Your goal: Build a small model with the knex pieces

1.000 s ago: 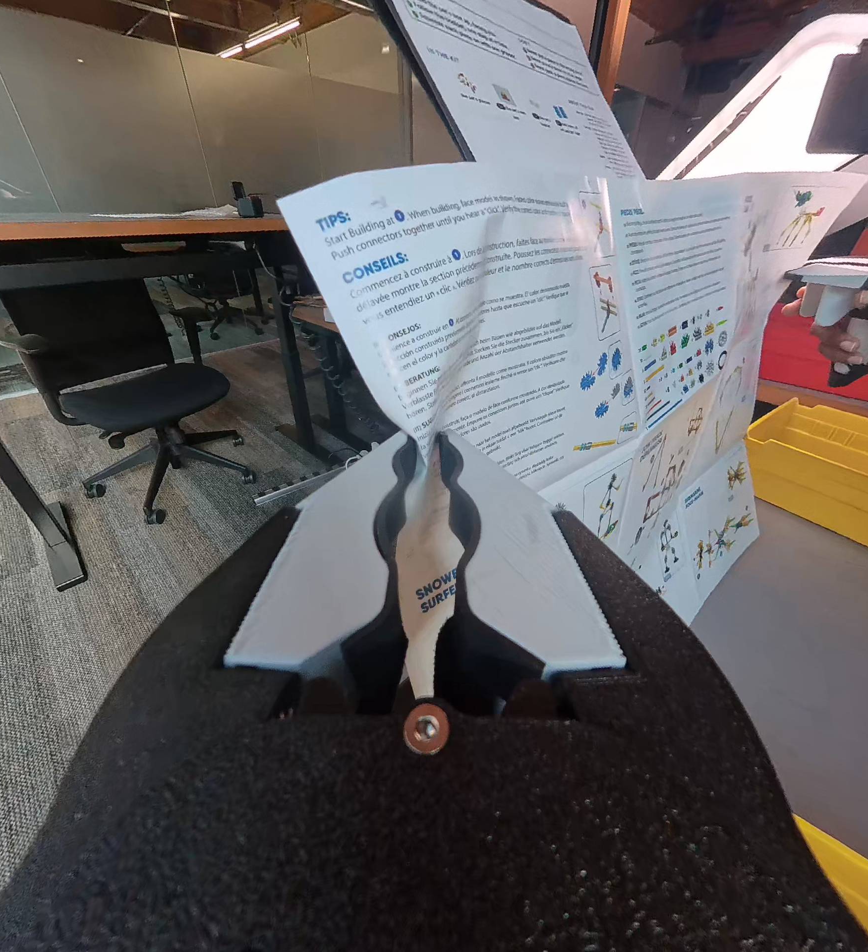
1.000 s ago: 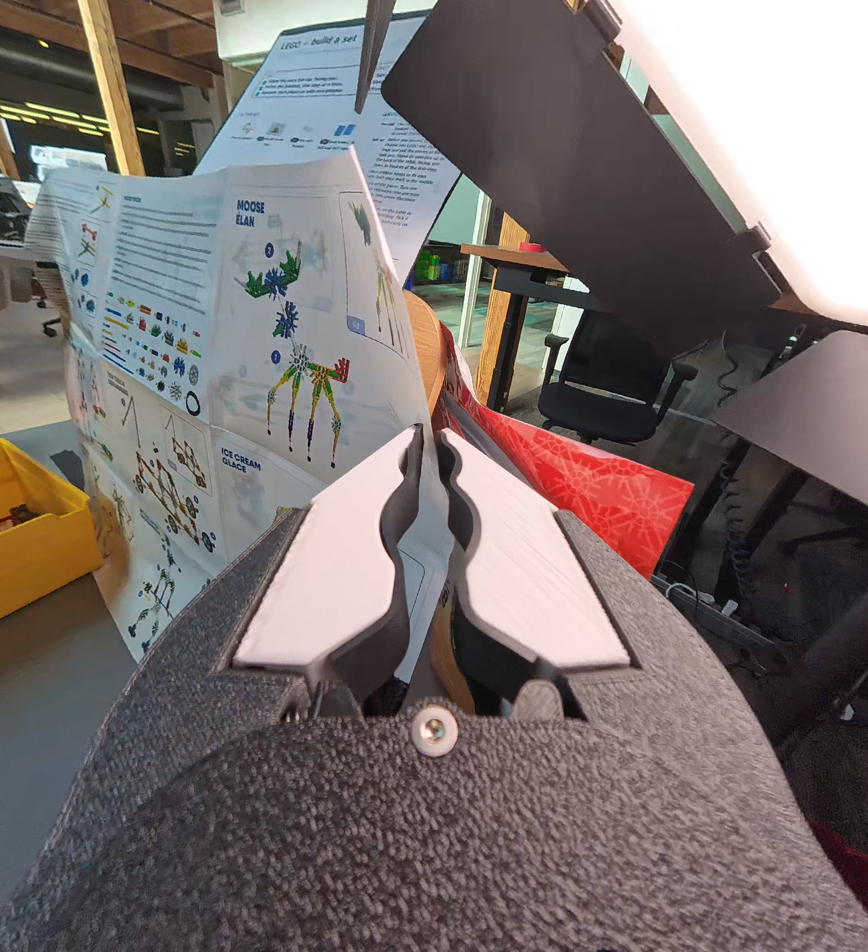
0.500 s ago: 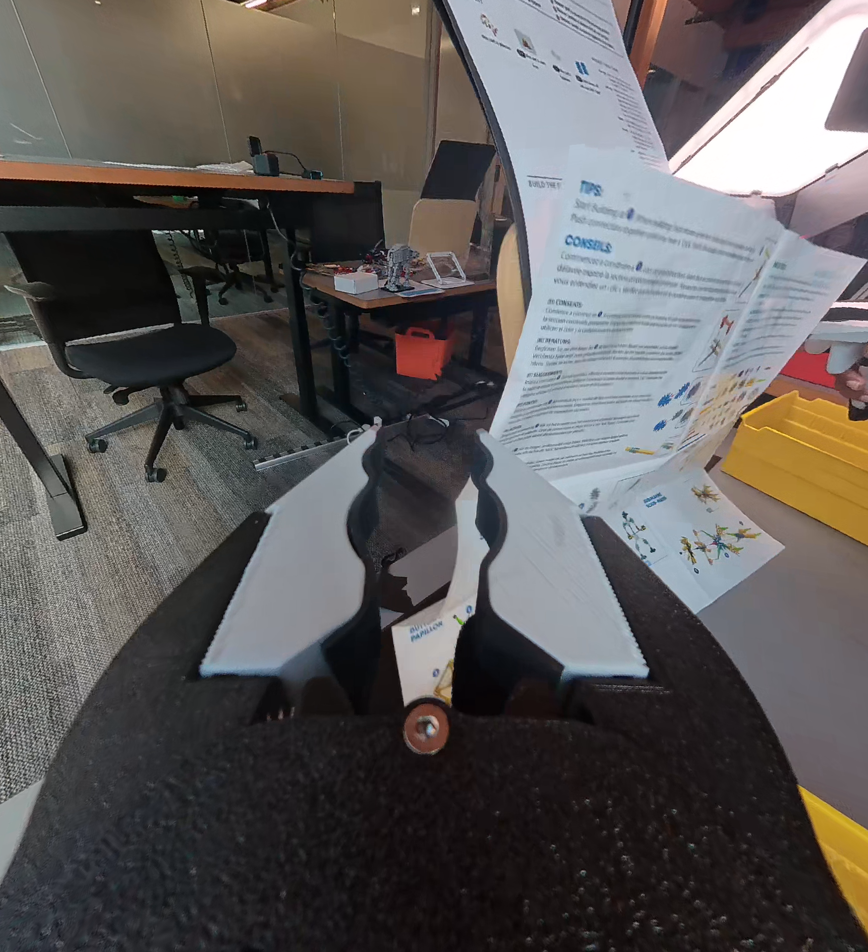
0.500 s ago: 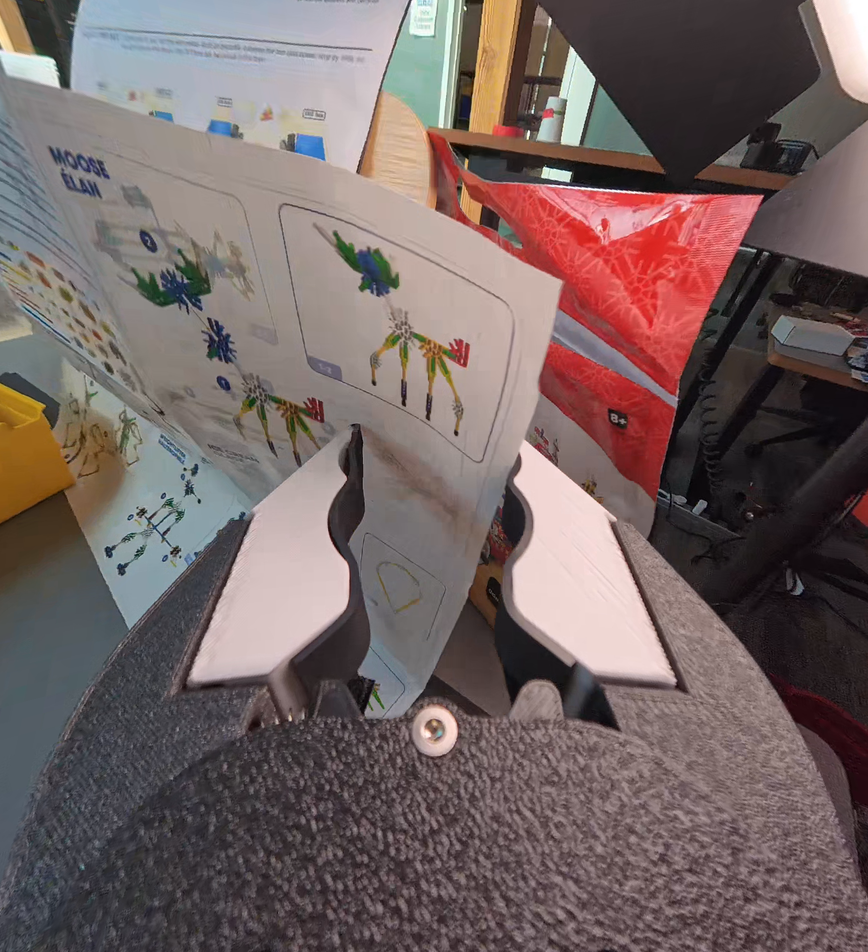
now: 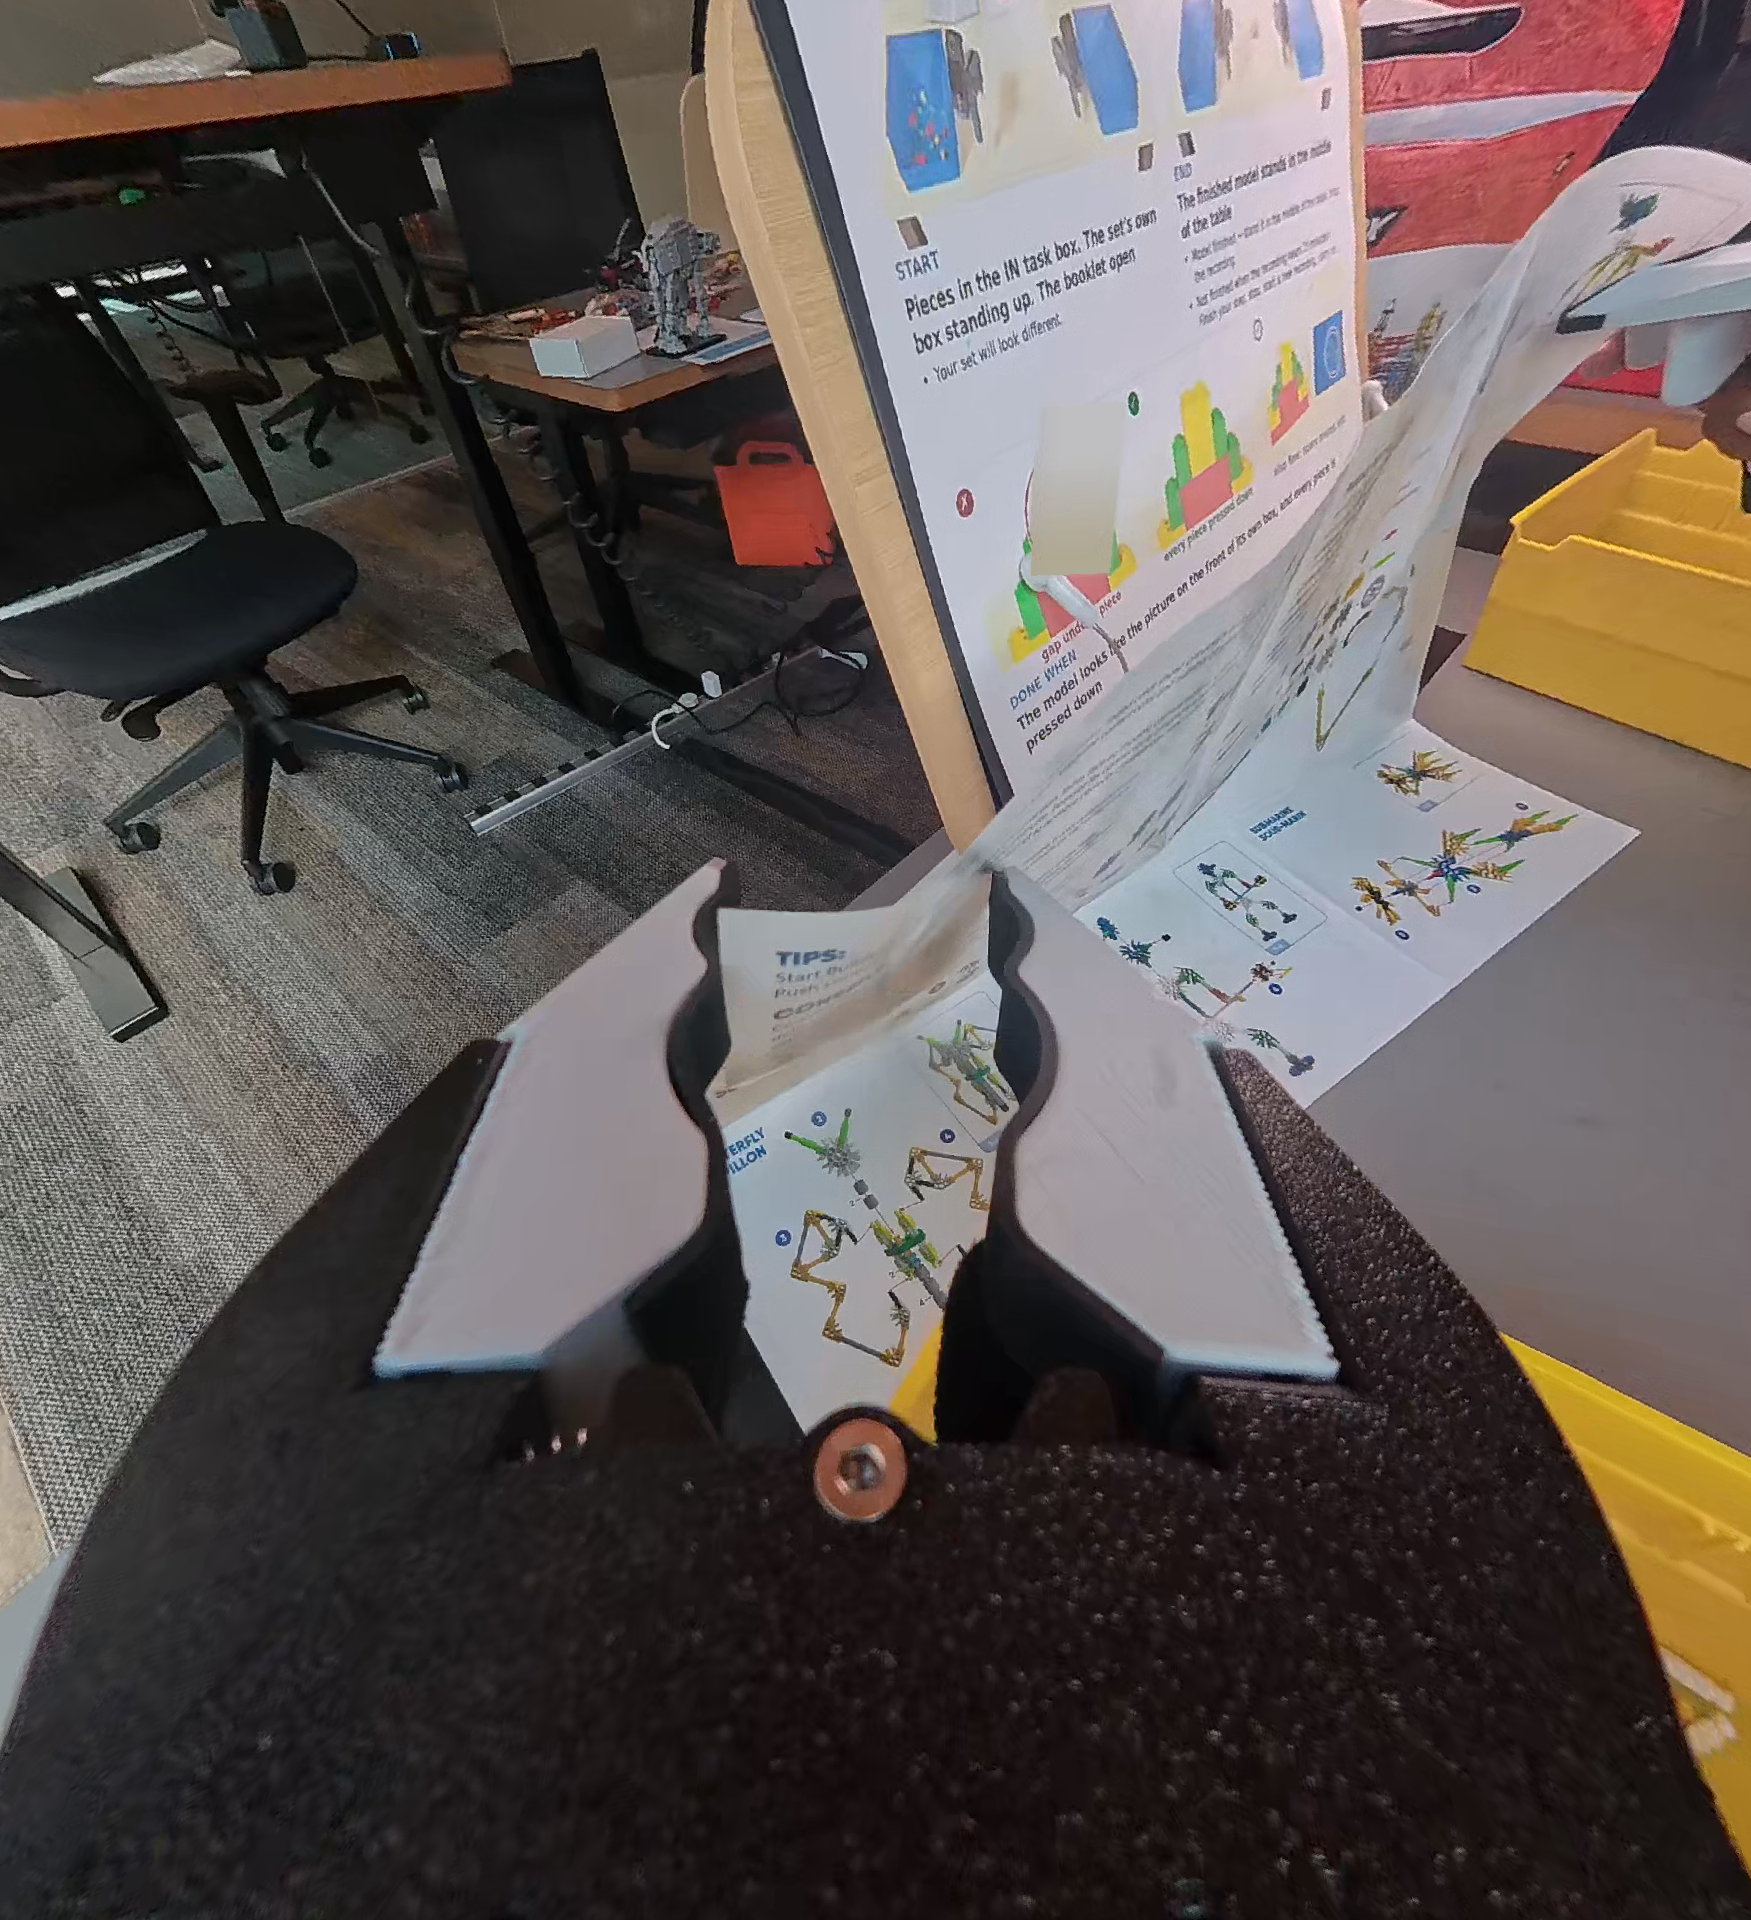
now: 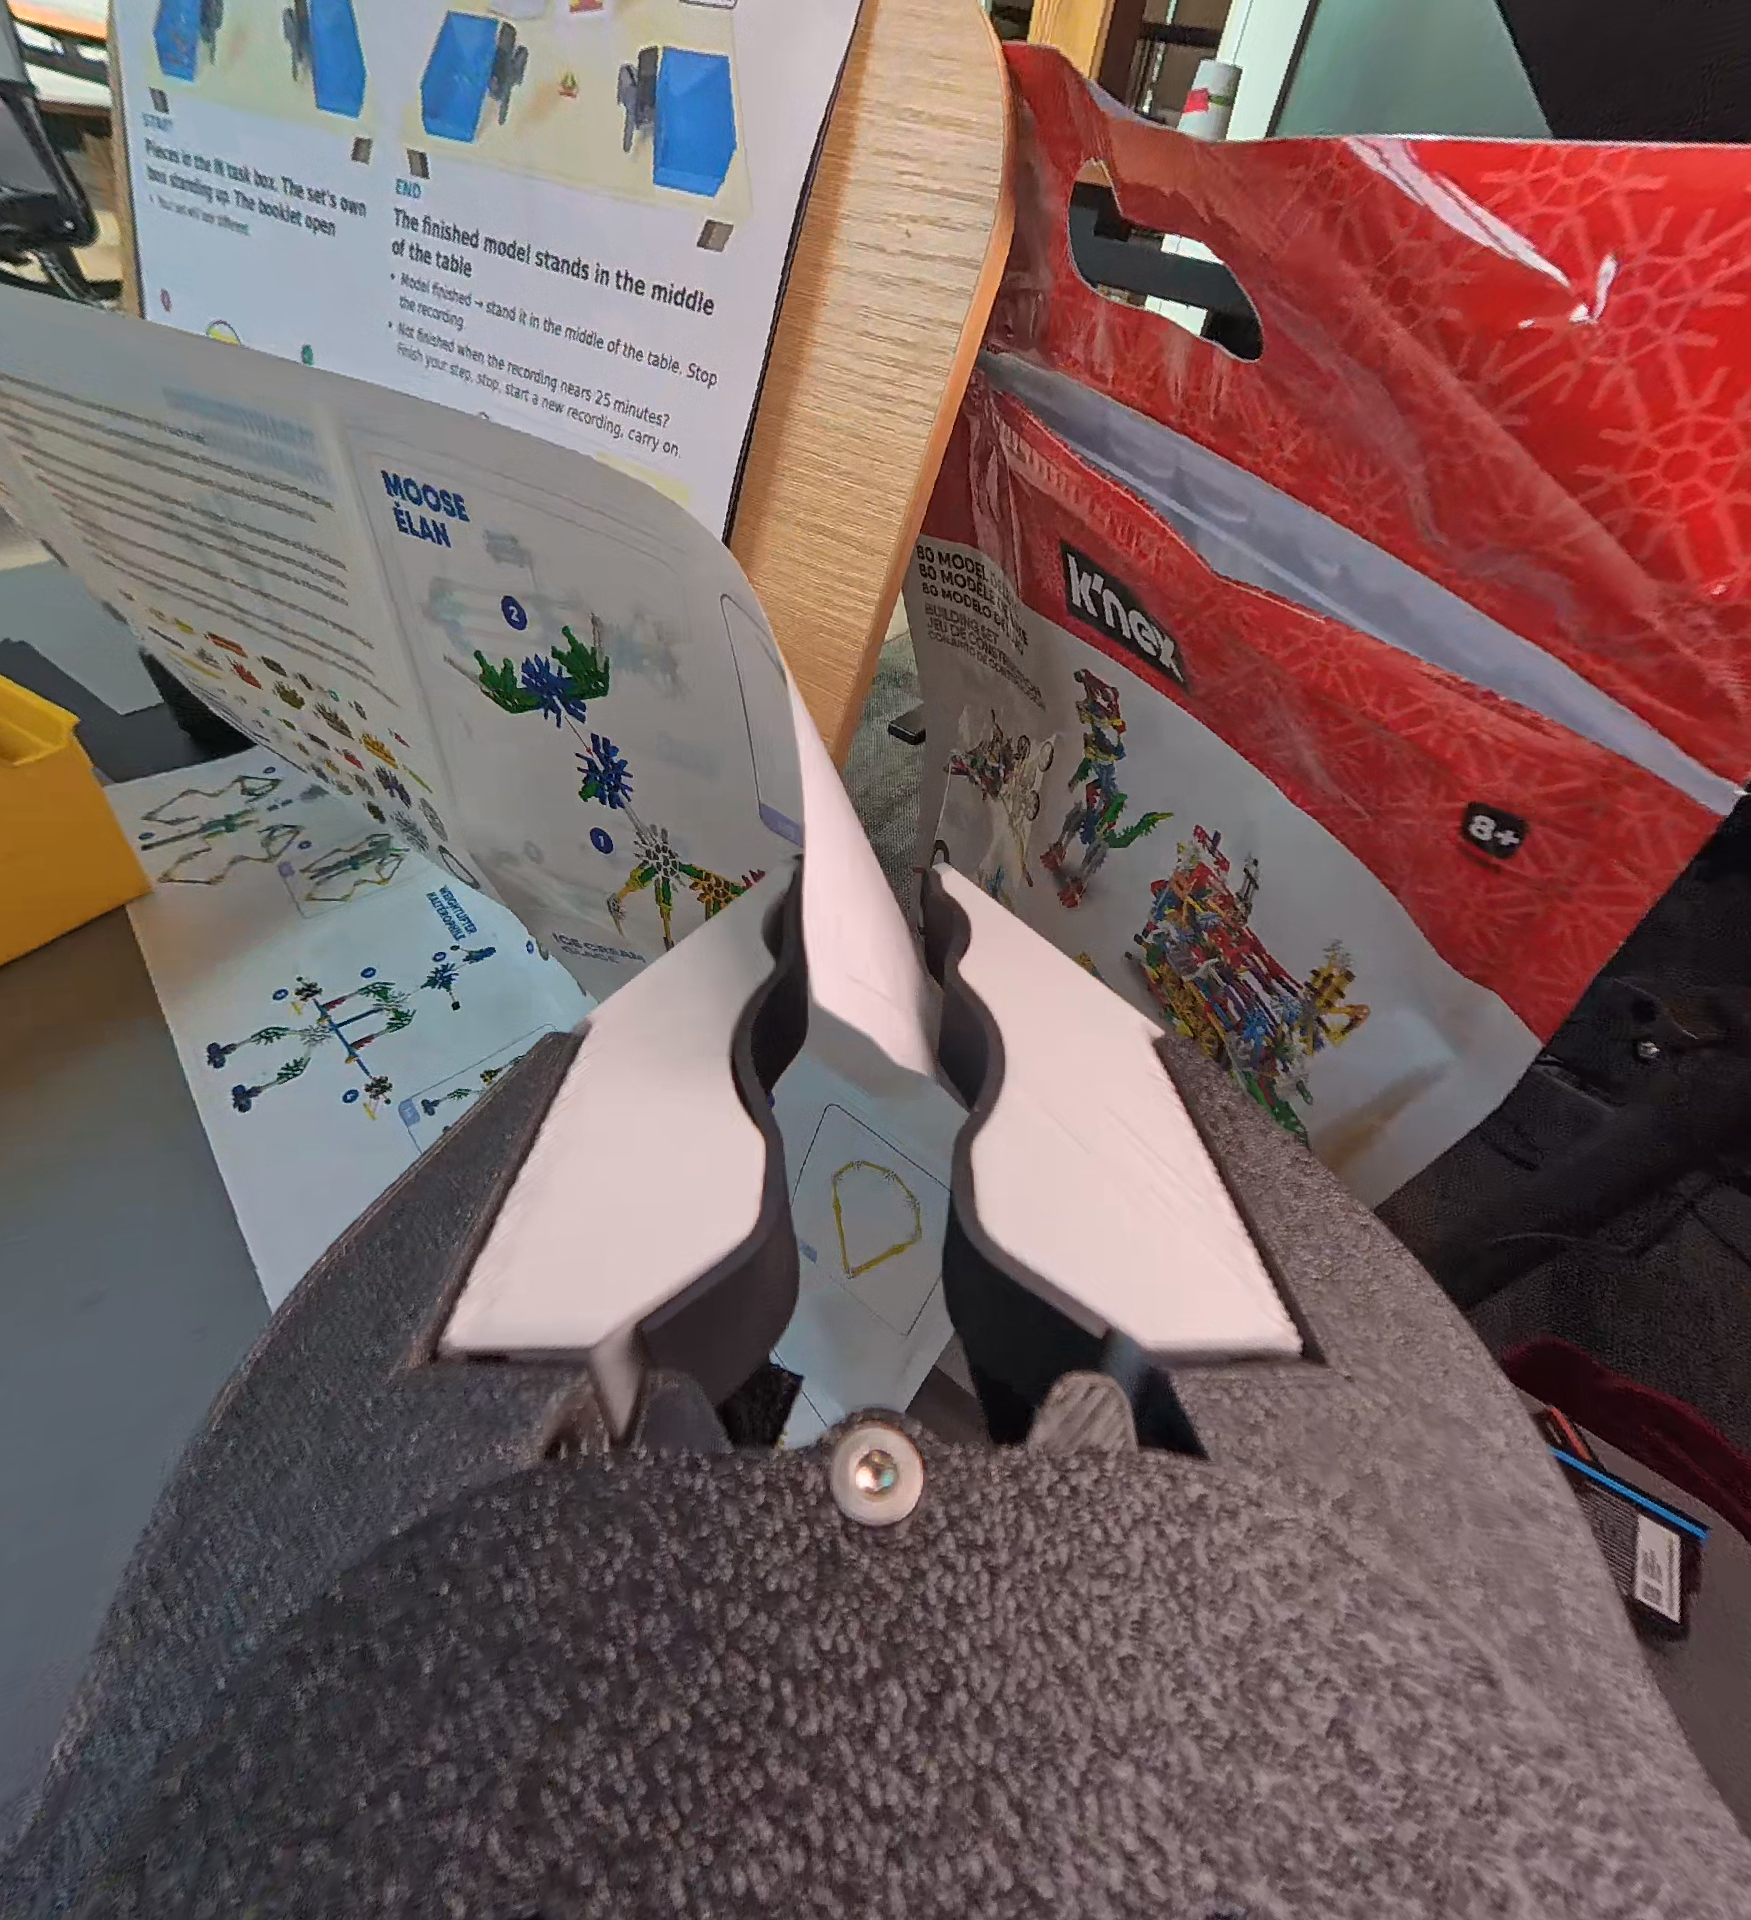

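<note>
A large folded-out instruction sheet (image 5: 1266, 914) with coloured model drawings lies partly on the grey table (image 5: 1577, 1091); its far part rises toward my right gripper (image 5: 1702, 281). My left gripper (image 5: 855, 883) is open and holds nothing; a loose corner of the sheet droops between its fingertips. In the right wrist view my right gripper (image 6: 863, 883) has its jaws partly apart, with a curled edge of the sheet (image 6: 497, 665) passing between them. A red toy-set bag (image 6: 1370, 520) stands just beyond it.
A wooden board (image 5: 798, 364) with a printed poster (image 5: 1110, 312) stands at the table's back. Yellow trays sit at the right (image 5: 1660, 623) and near (image 5: 1681, 1507). An office chair (image 5: 175, 613) and desks (image 5: 227, 104) stand on carpet at the left. My hands' fingertips stand some 45 cm from each other.
Both grippers let go of the raised sheet and dropped toward the table. The sheet sagged, and its lower part now lies flat. My right jaws are narrower than half a second ago.
</note>
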A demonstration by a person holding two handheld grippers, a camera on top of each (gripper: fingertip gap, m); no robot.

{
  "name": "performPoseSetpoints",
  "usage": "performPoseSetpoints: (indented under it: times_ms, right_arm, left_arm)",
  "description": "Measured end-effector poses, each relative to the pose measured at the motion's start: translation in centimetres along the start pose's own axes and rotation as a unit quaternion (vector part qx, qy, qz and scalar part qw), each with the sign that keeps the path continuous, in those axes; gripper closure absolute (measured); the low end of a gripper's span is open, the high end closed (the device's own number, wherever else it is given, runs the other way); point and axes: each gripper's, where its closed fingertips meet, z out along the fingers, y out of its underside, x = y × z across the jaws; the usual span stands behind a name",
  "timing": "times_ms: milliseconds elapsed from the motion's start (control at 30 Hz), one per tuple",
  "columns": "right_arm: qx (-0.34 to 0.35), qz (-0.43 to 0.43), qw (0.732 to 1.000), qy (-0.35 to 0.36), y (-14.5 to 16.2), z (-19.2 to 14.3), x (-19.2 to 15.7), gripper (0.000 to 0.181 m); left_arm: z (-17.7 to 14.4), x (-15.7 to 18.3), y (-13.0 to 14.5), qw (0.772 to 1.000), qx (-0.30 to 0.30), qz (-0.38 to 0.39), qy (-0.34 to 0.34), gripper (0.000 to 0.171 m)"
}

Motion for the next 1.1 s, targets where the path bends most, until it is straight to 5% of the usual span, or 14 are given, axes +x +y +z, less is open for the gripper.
performPoseSetpoints:
  times_ms: [100, 167, 300, 433, 567, 633, 700, 767, 1100]
  right_arm:
    - [-0.011, -0.031, 0.998, 0.05, -0.5, -0.7, 0.8, 0.133]
    - [-0.011, -0.096, 0.987, 0.127, -2.0, -2.2, 1.5, 0.121]
    - [0.013, -0.322, 0.924, 0.204, -7.3, -4.2, -3.3, 0.114]
    - [-0.06, -0.433, 0.897, 0.061, -9.1, 0.7, -11.5, 0.106]
    - [-0.175, -0.463, 0.869, -0.028, -9.4, 7.3, -12.7, 0.097]
    - [-0.248, -0.439, 0.86, -0.077, -8.0, 9.5, -12.4, 0.108]
    - [-0.272, -0.437, 0.852, -0.098, -7.8, 10.4, -12.4, 0.155]
    - [-0.25, -0.44, 0.857, -0.098, -9.5, 10.7, -13.0, 0.181]
    - [-0.191, -0.496, 0.847, 0.016, -18.9, 11.9, -12.5, 0.181]
  left_arm:
    - [0.5, -0.8, -0.4, 1.0, -0.004, 0.017, -0.011, 0.136]
    - [0.6, -1.0, -0.8, 0.999, -0.003, 0.032, -0.014, 0.17]
    - [0.5, -0.3, -2.4, 0.999, 0.013, 0.045, -0.004, 0.171]
    - [0.4, 0.4, -3.8, 0.998, 0.014, 0.06, -0.004, 0.171]
    - [-0.2, 1.0, -5.6, 0.997, 0.026, 0.079, -0.011, 0.171]
    - [-0.7, 1.1, -6.5, 0.996, 0.036, 0.083, -0.013, 0.171]
    - [-1.3, 1.1, -7.1, 0.996, 0.043, 0.084, -0.011, 0.171]
    - [-1.9, 0.7, -7.4, 0.995, 0.044, 0.088, -0.019, 0.171]
    - [-4.7, -3.3, -13.8, 0.987, 0.114, 0.049, -0.105, 0.163]
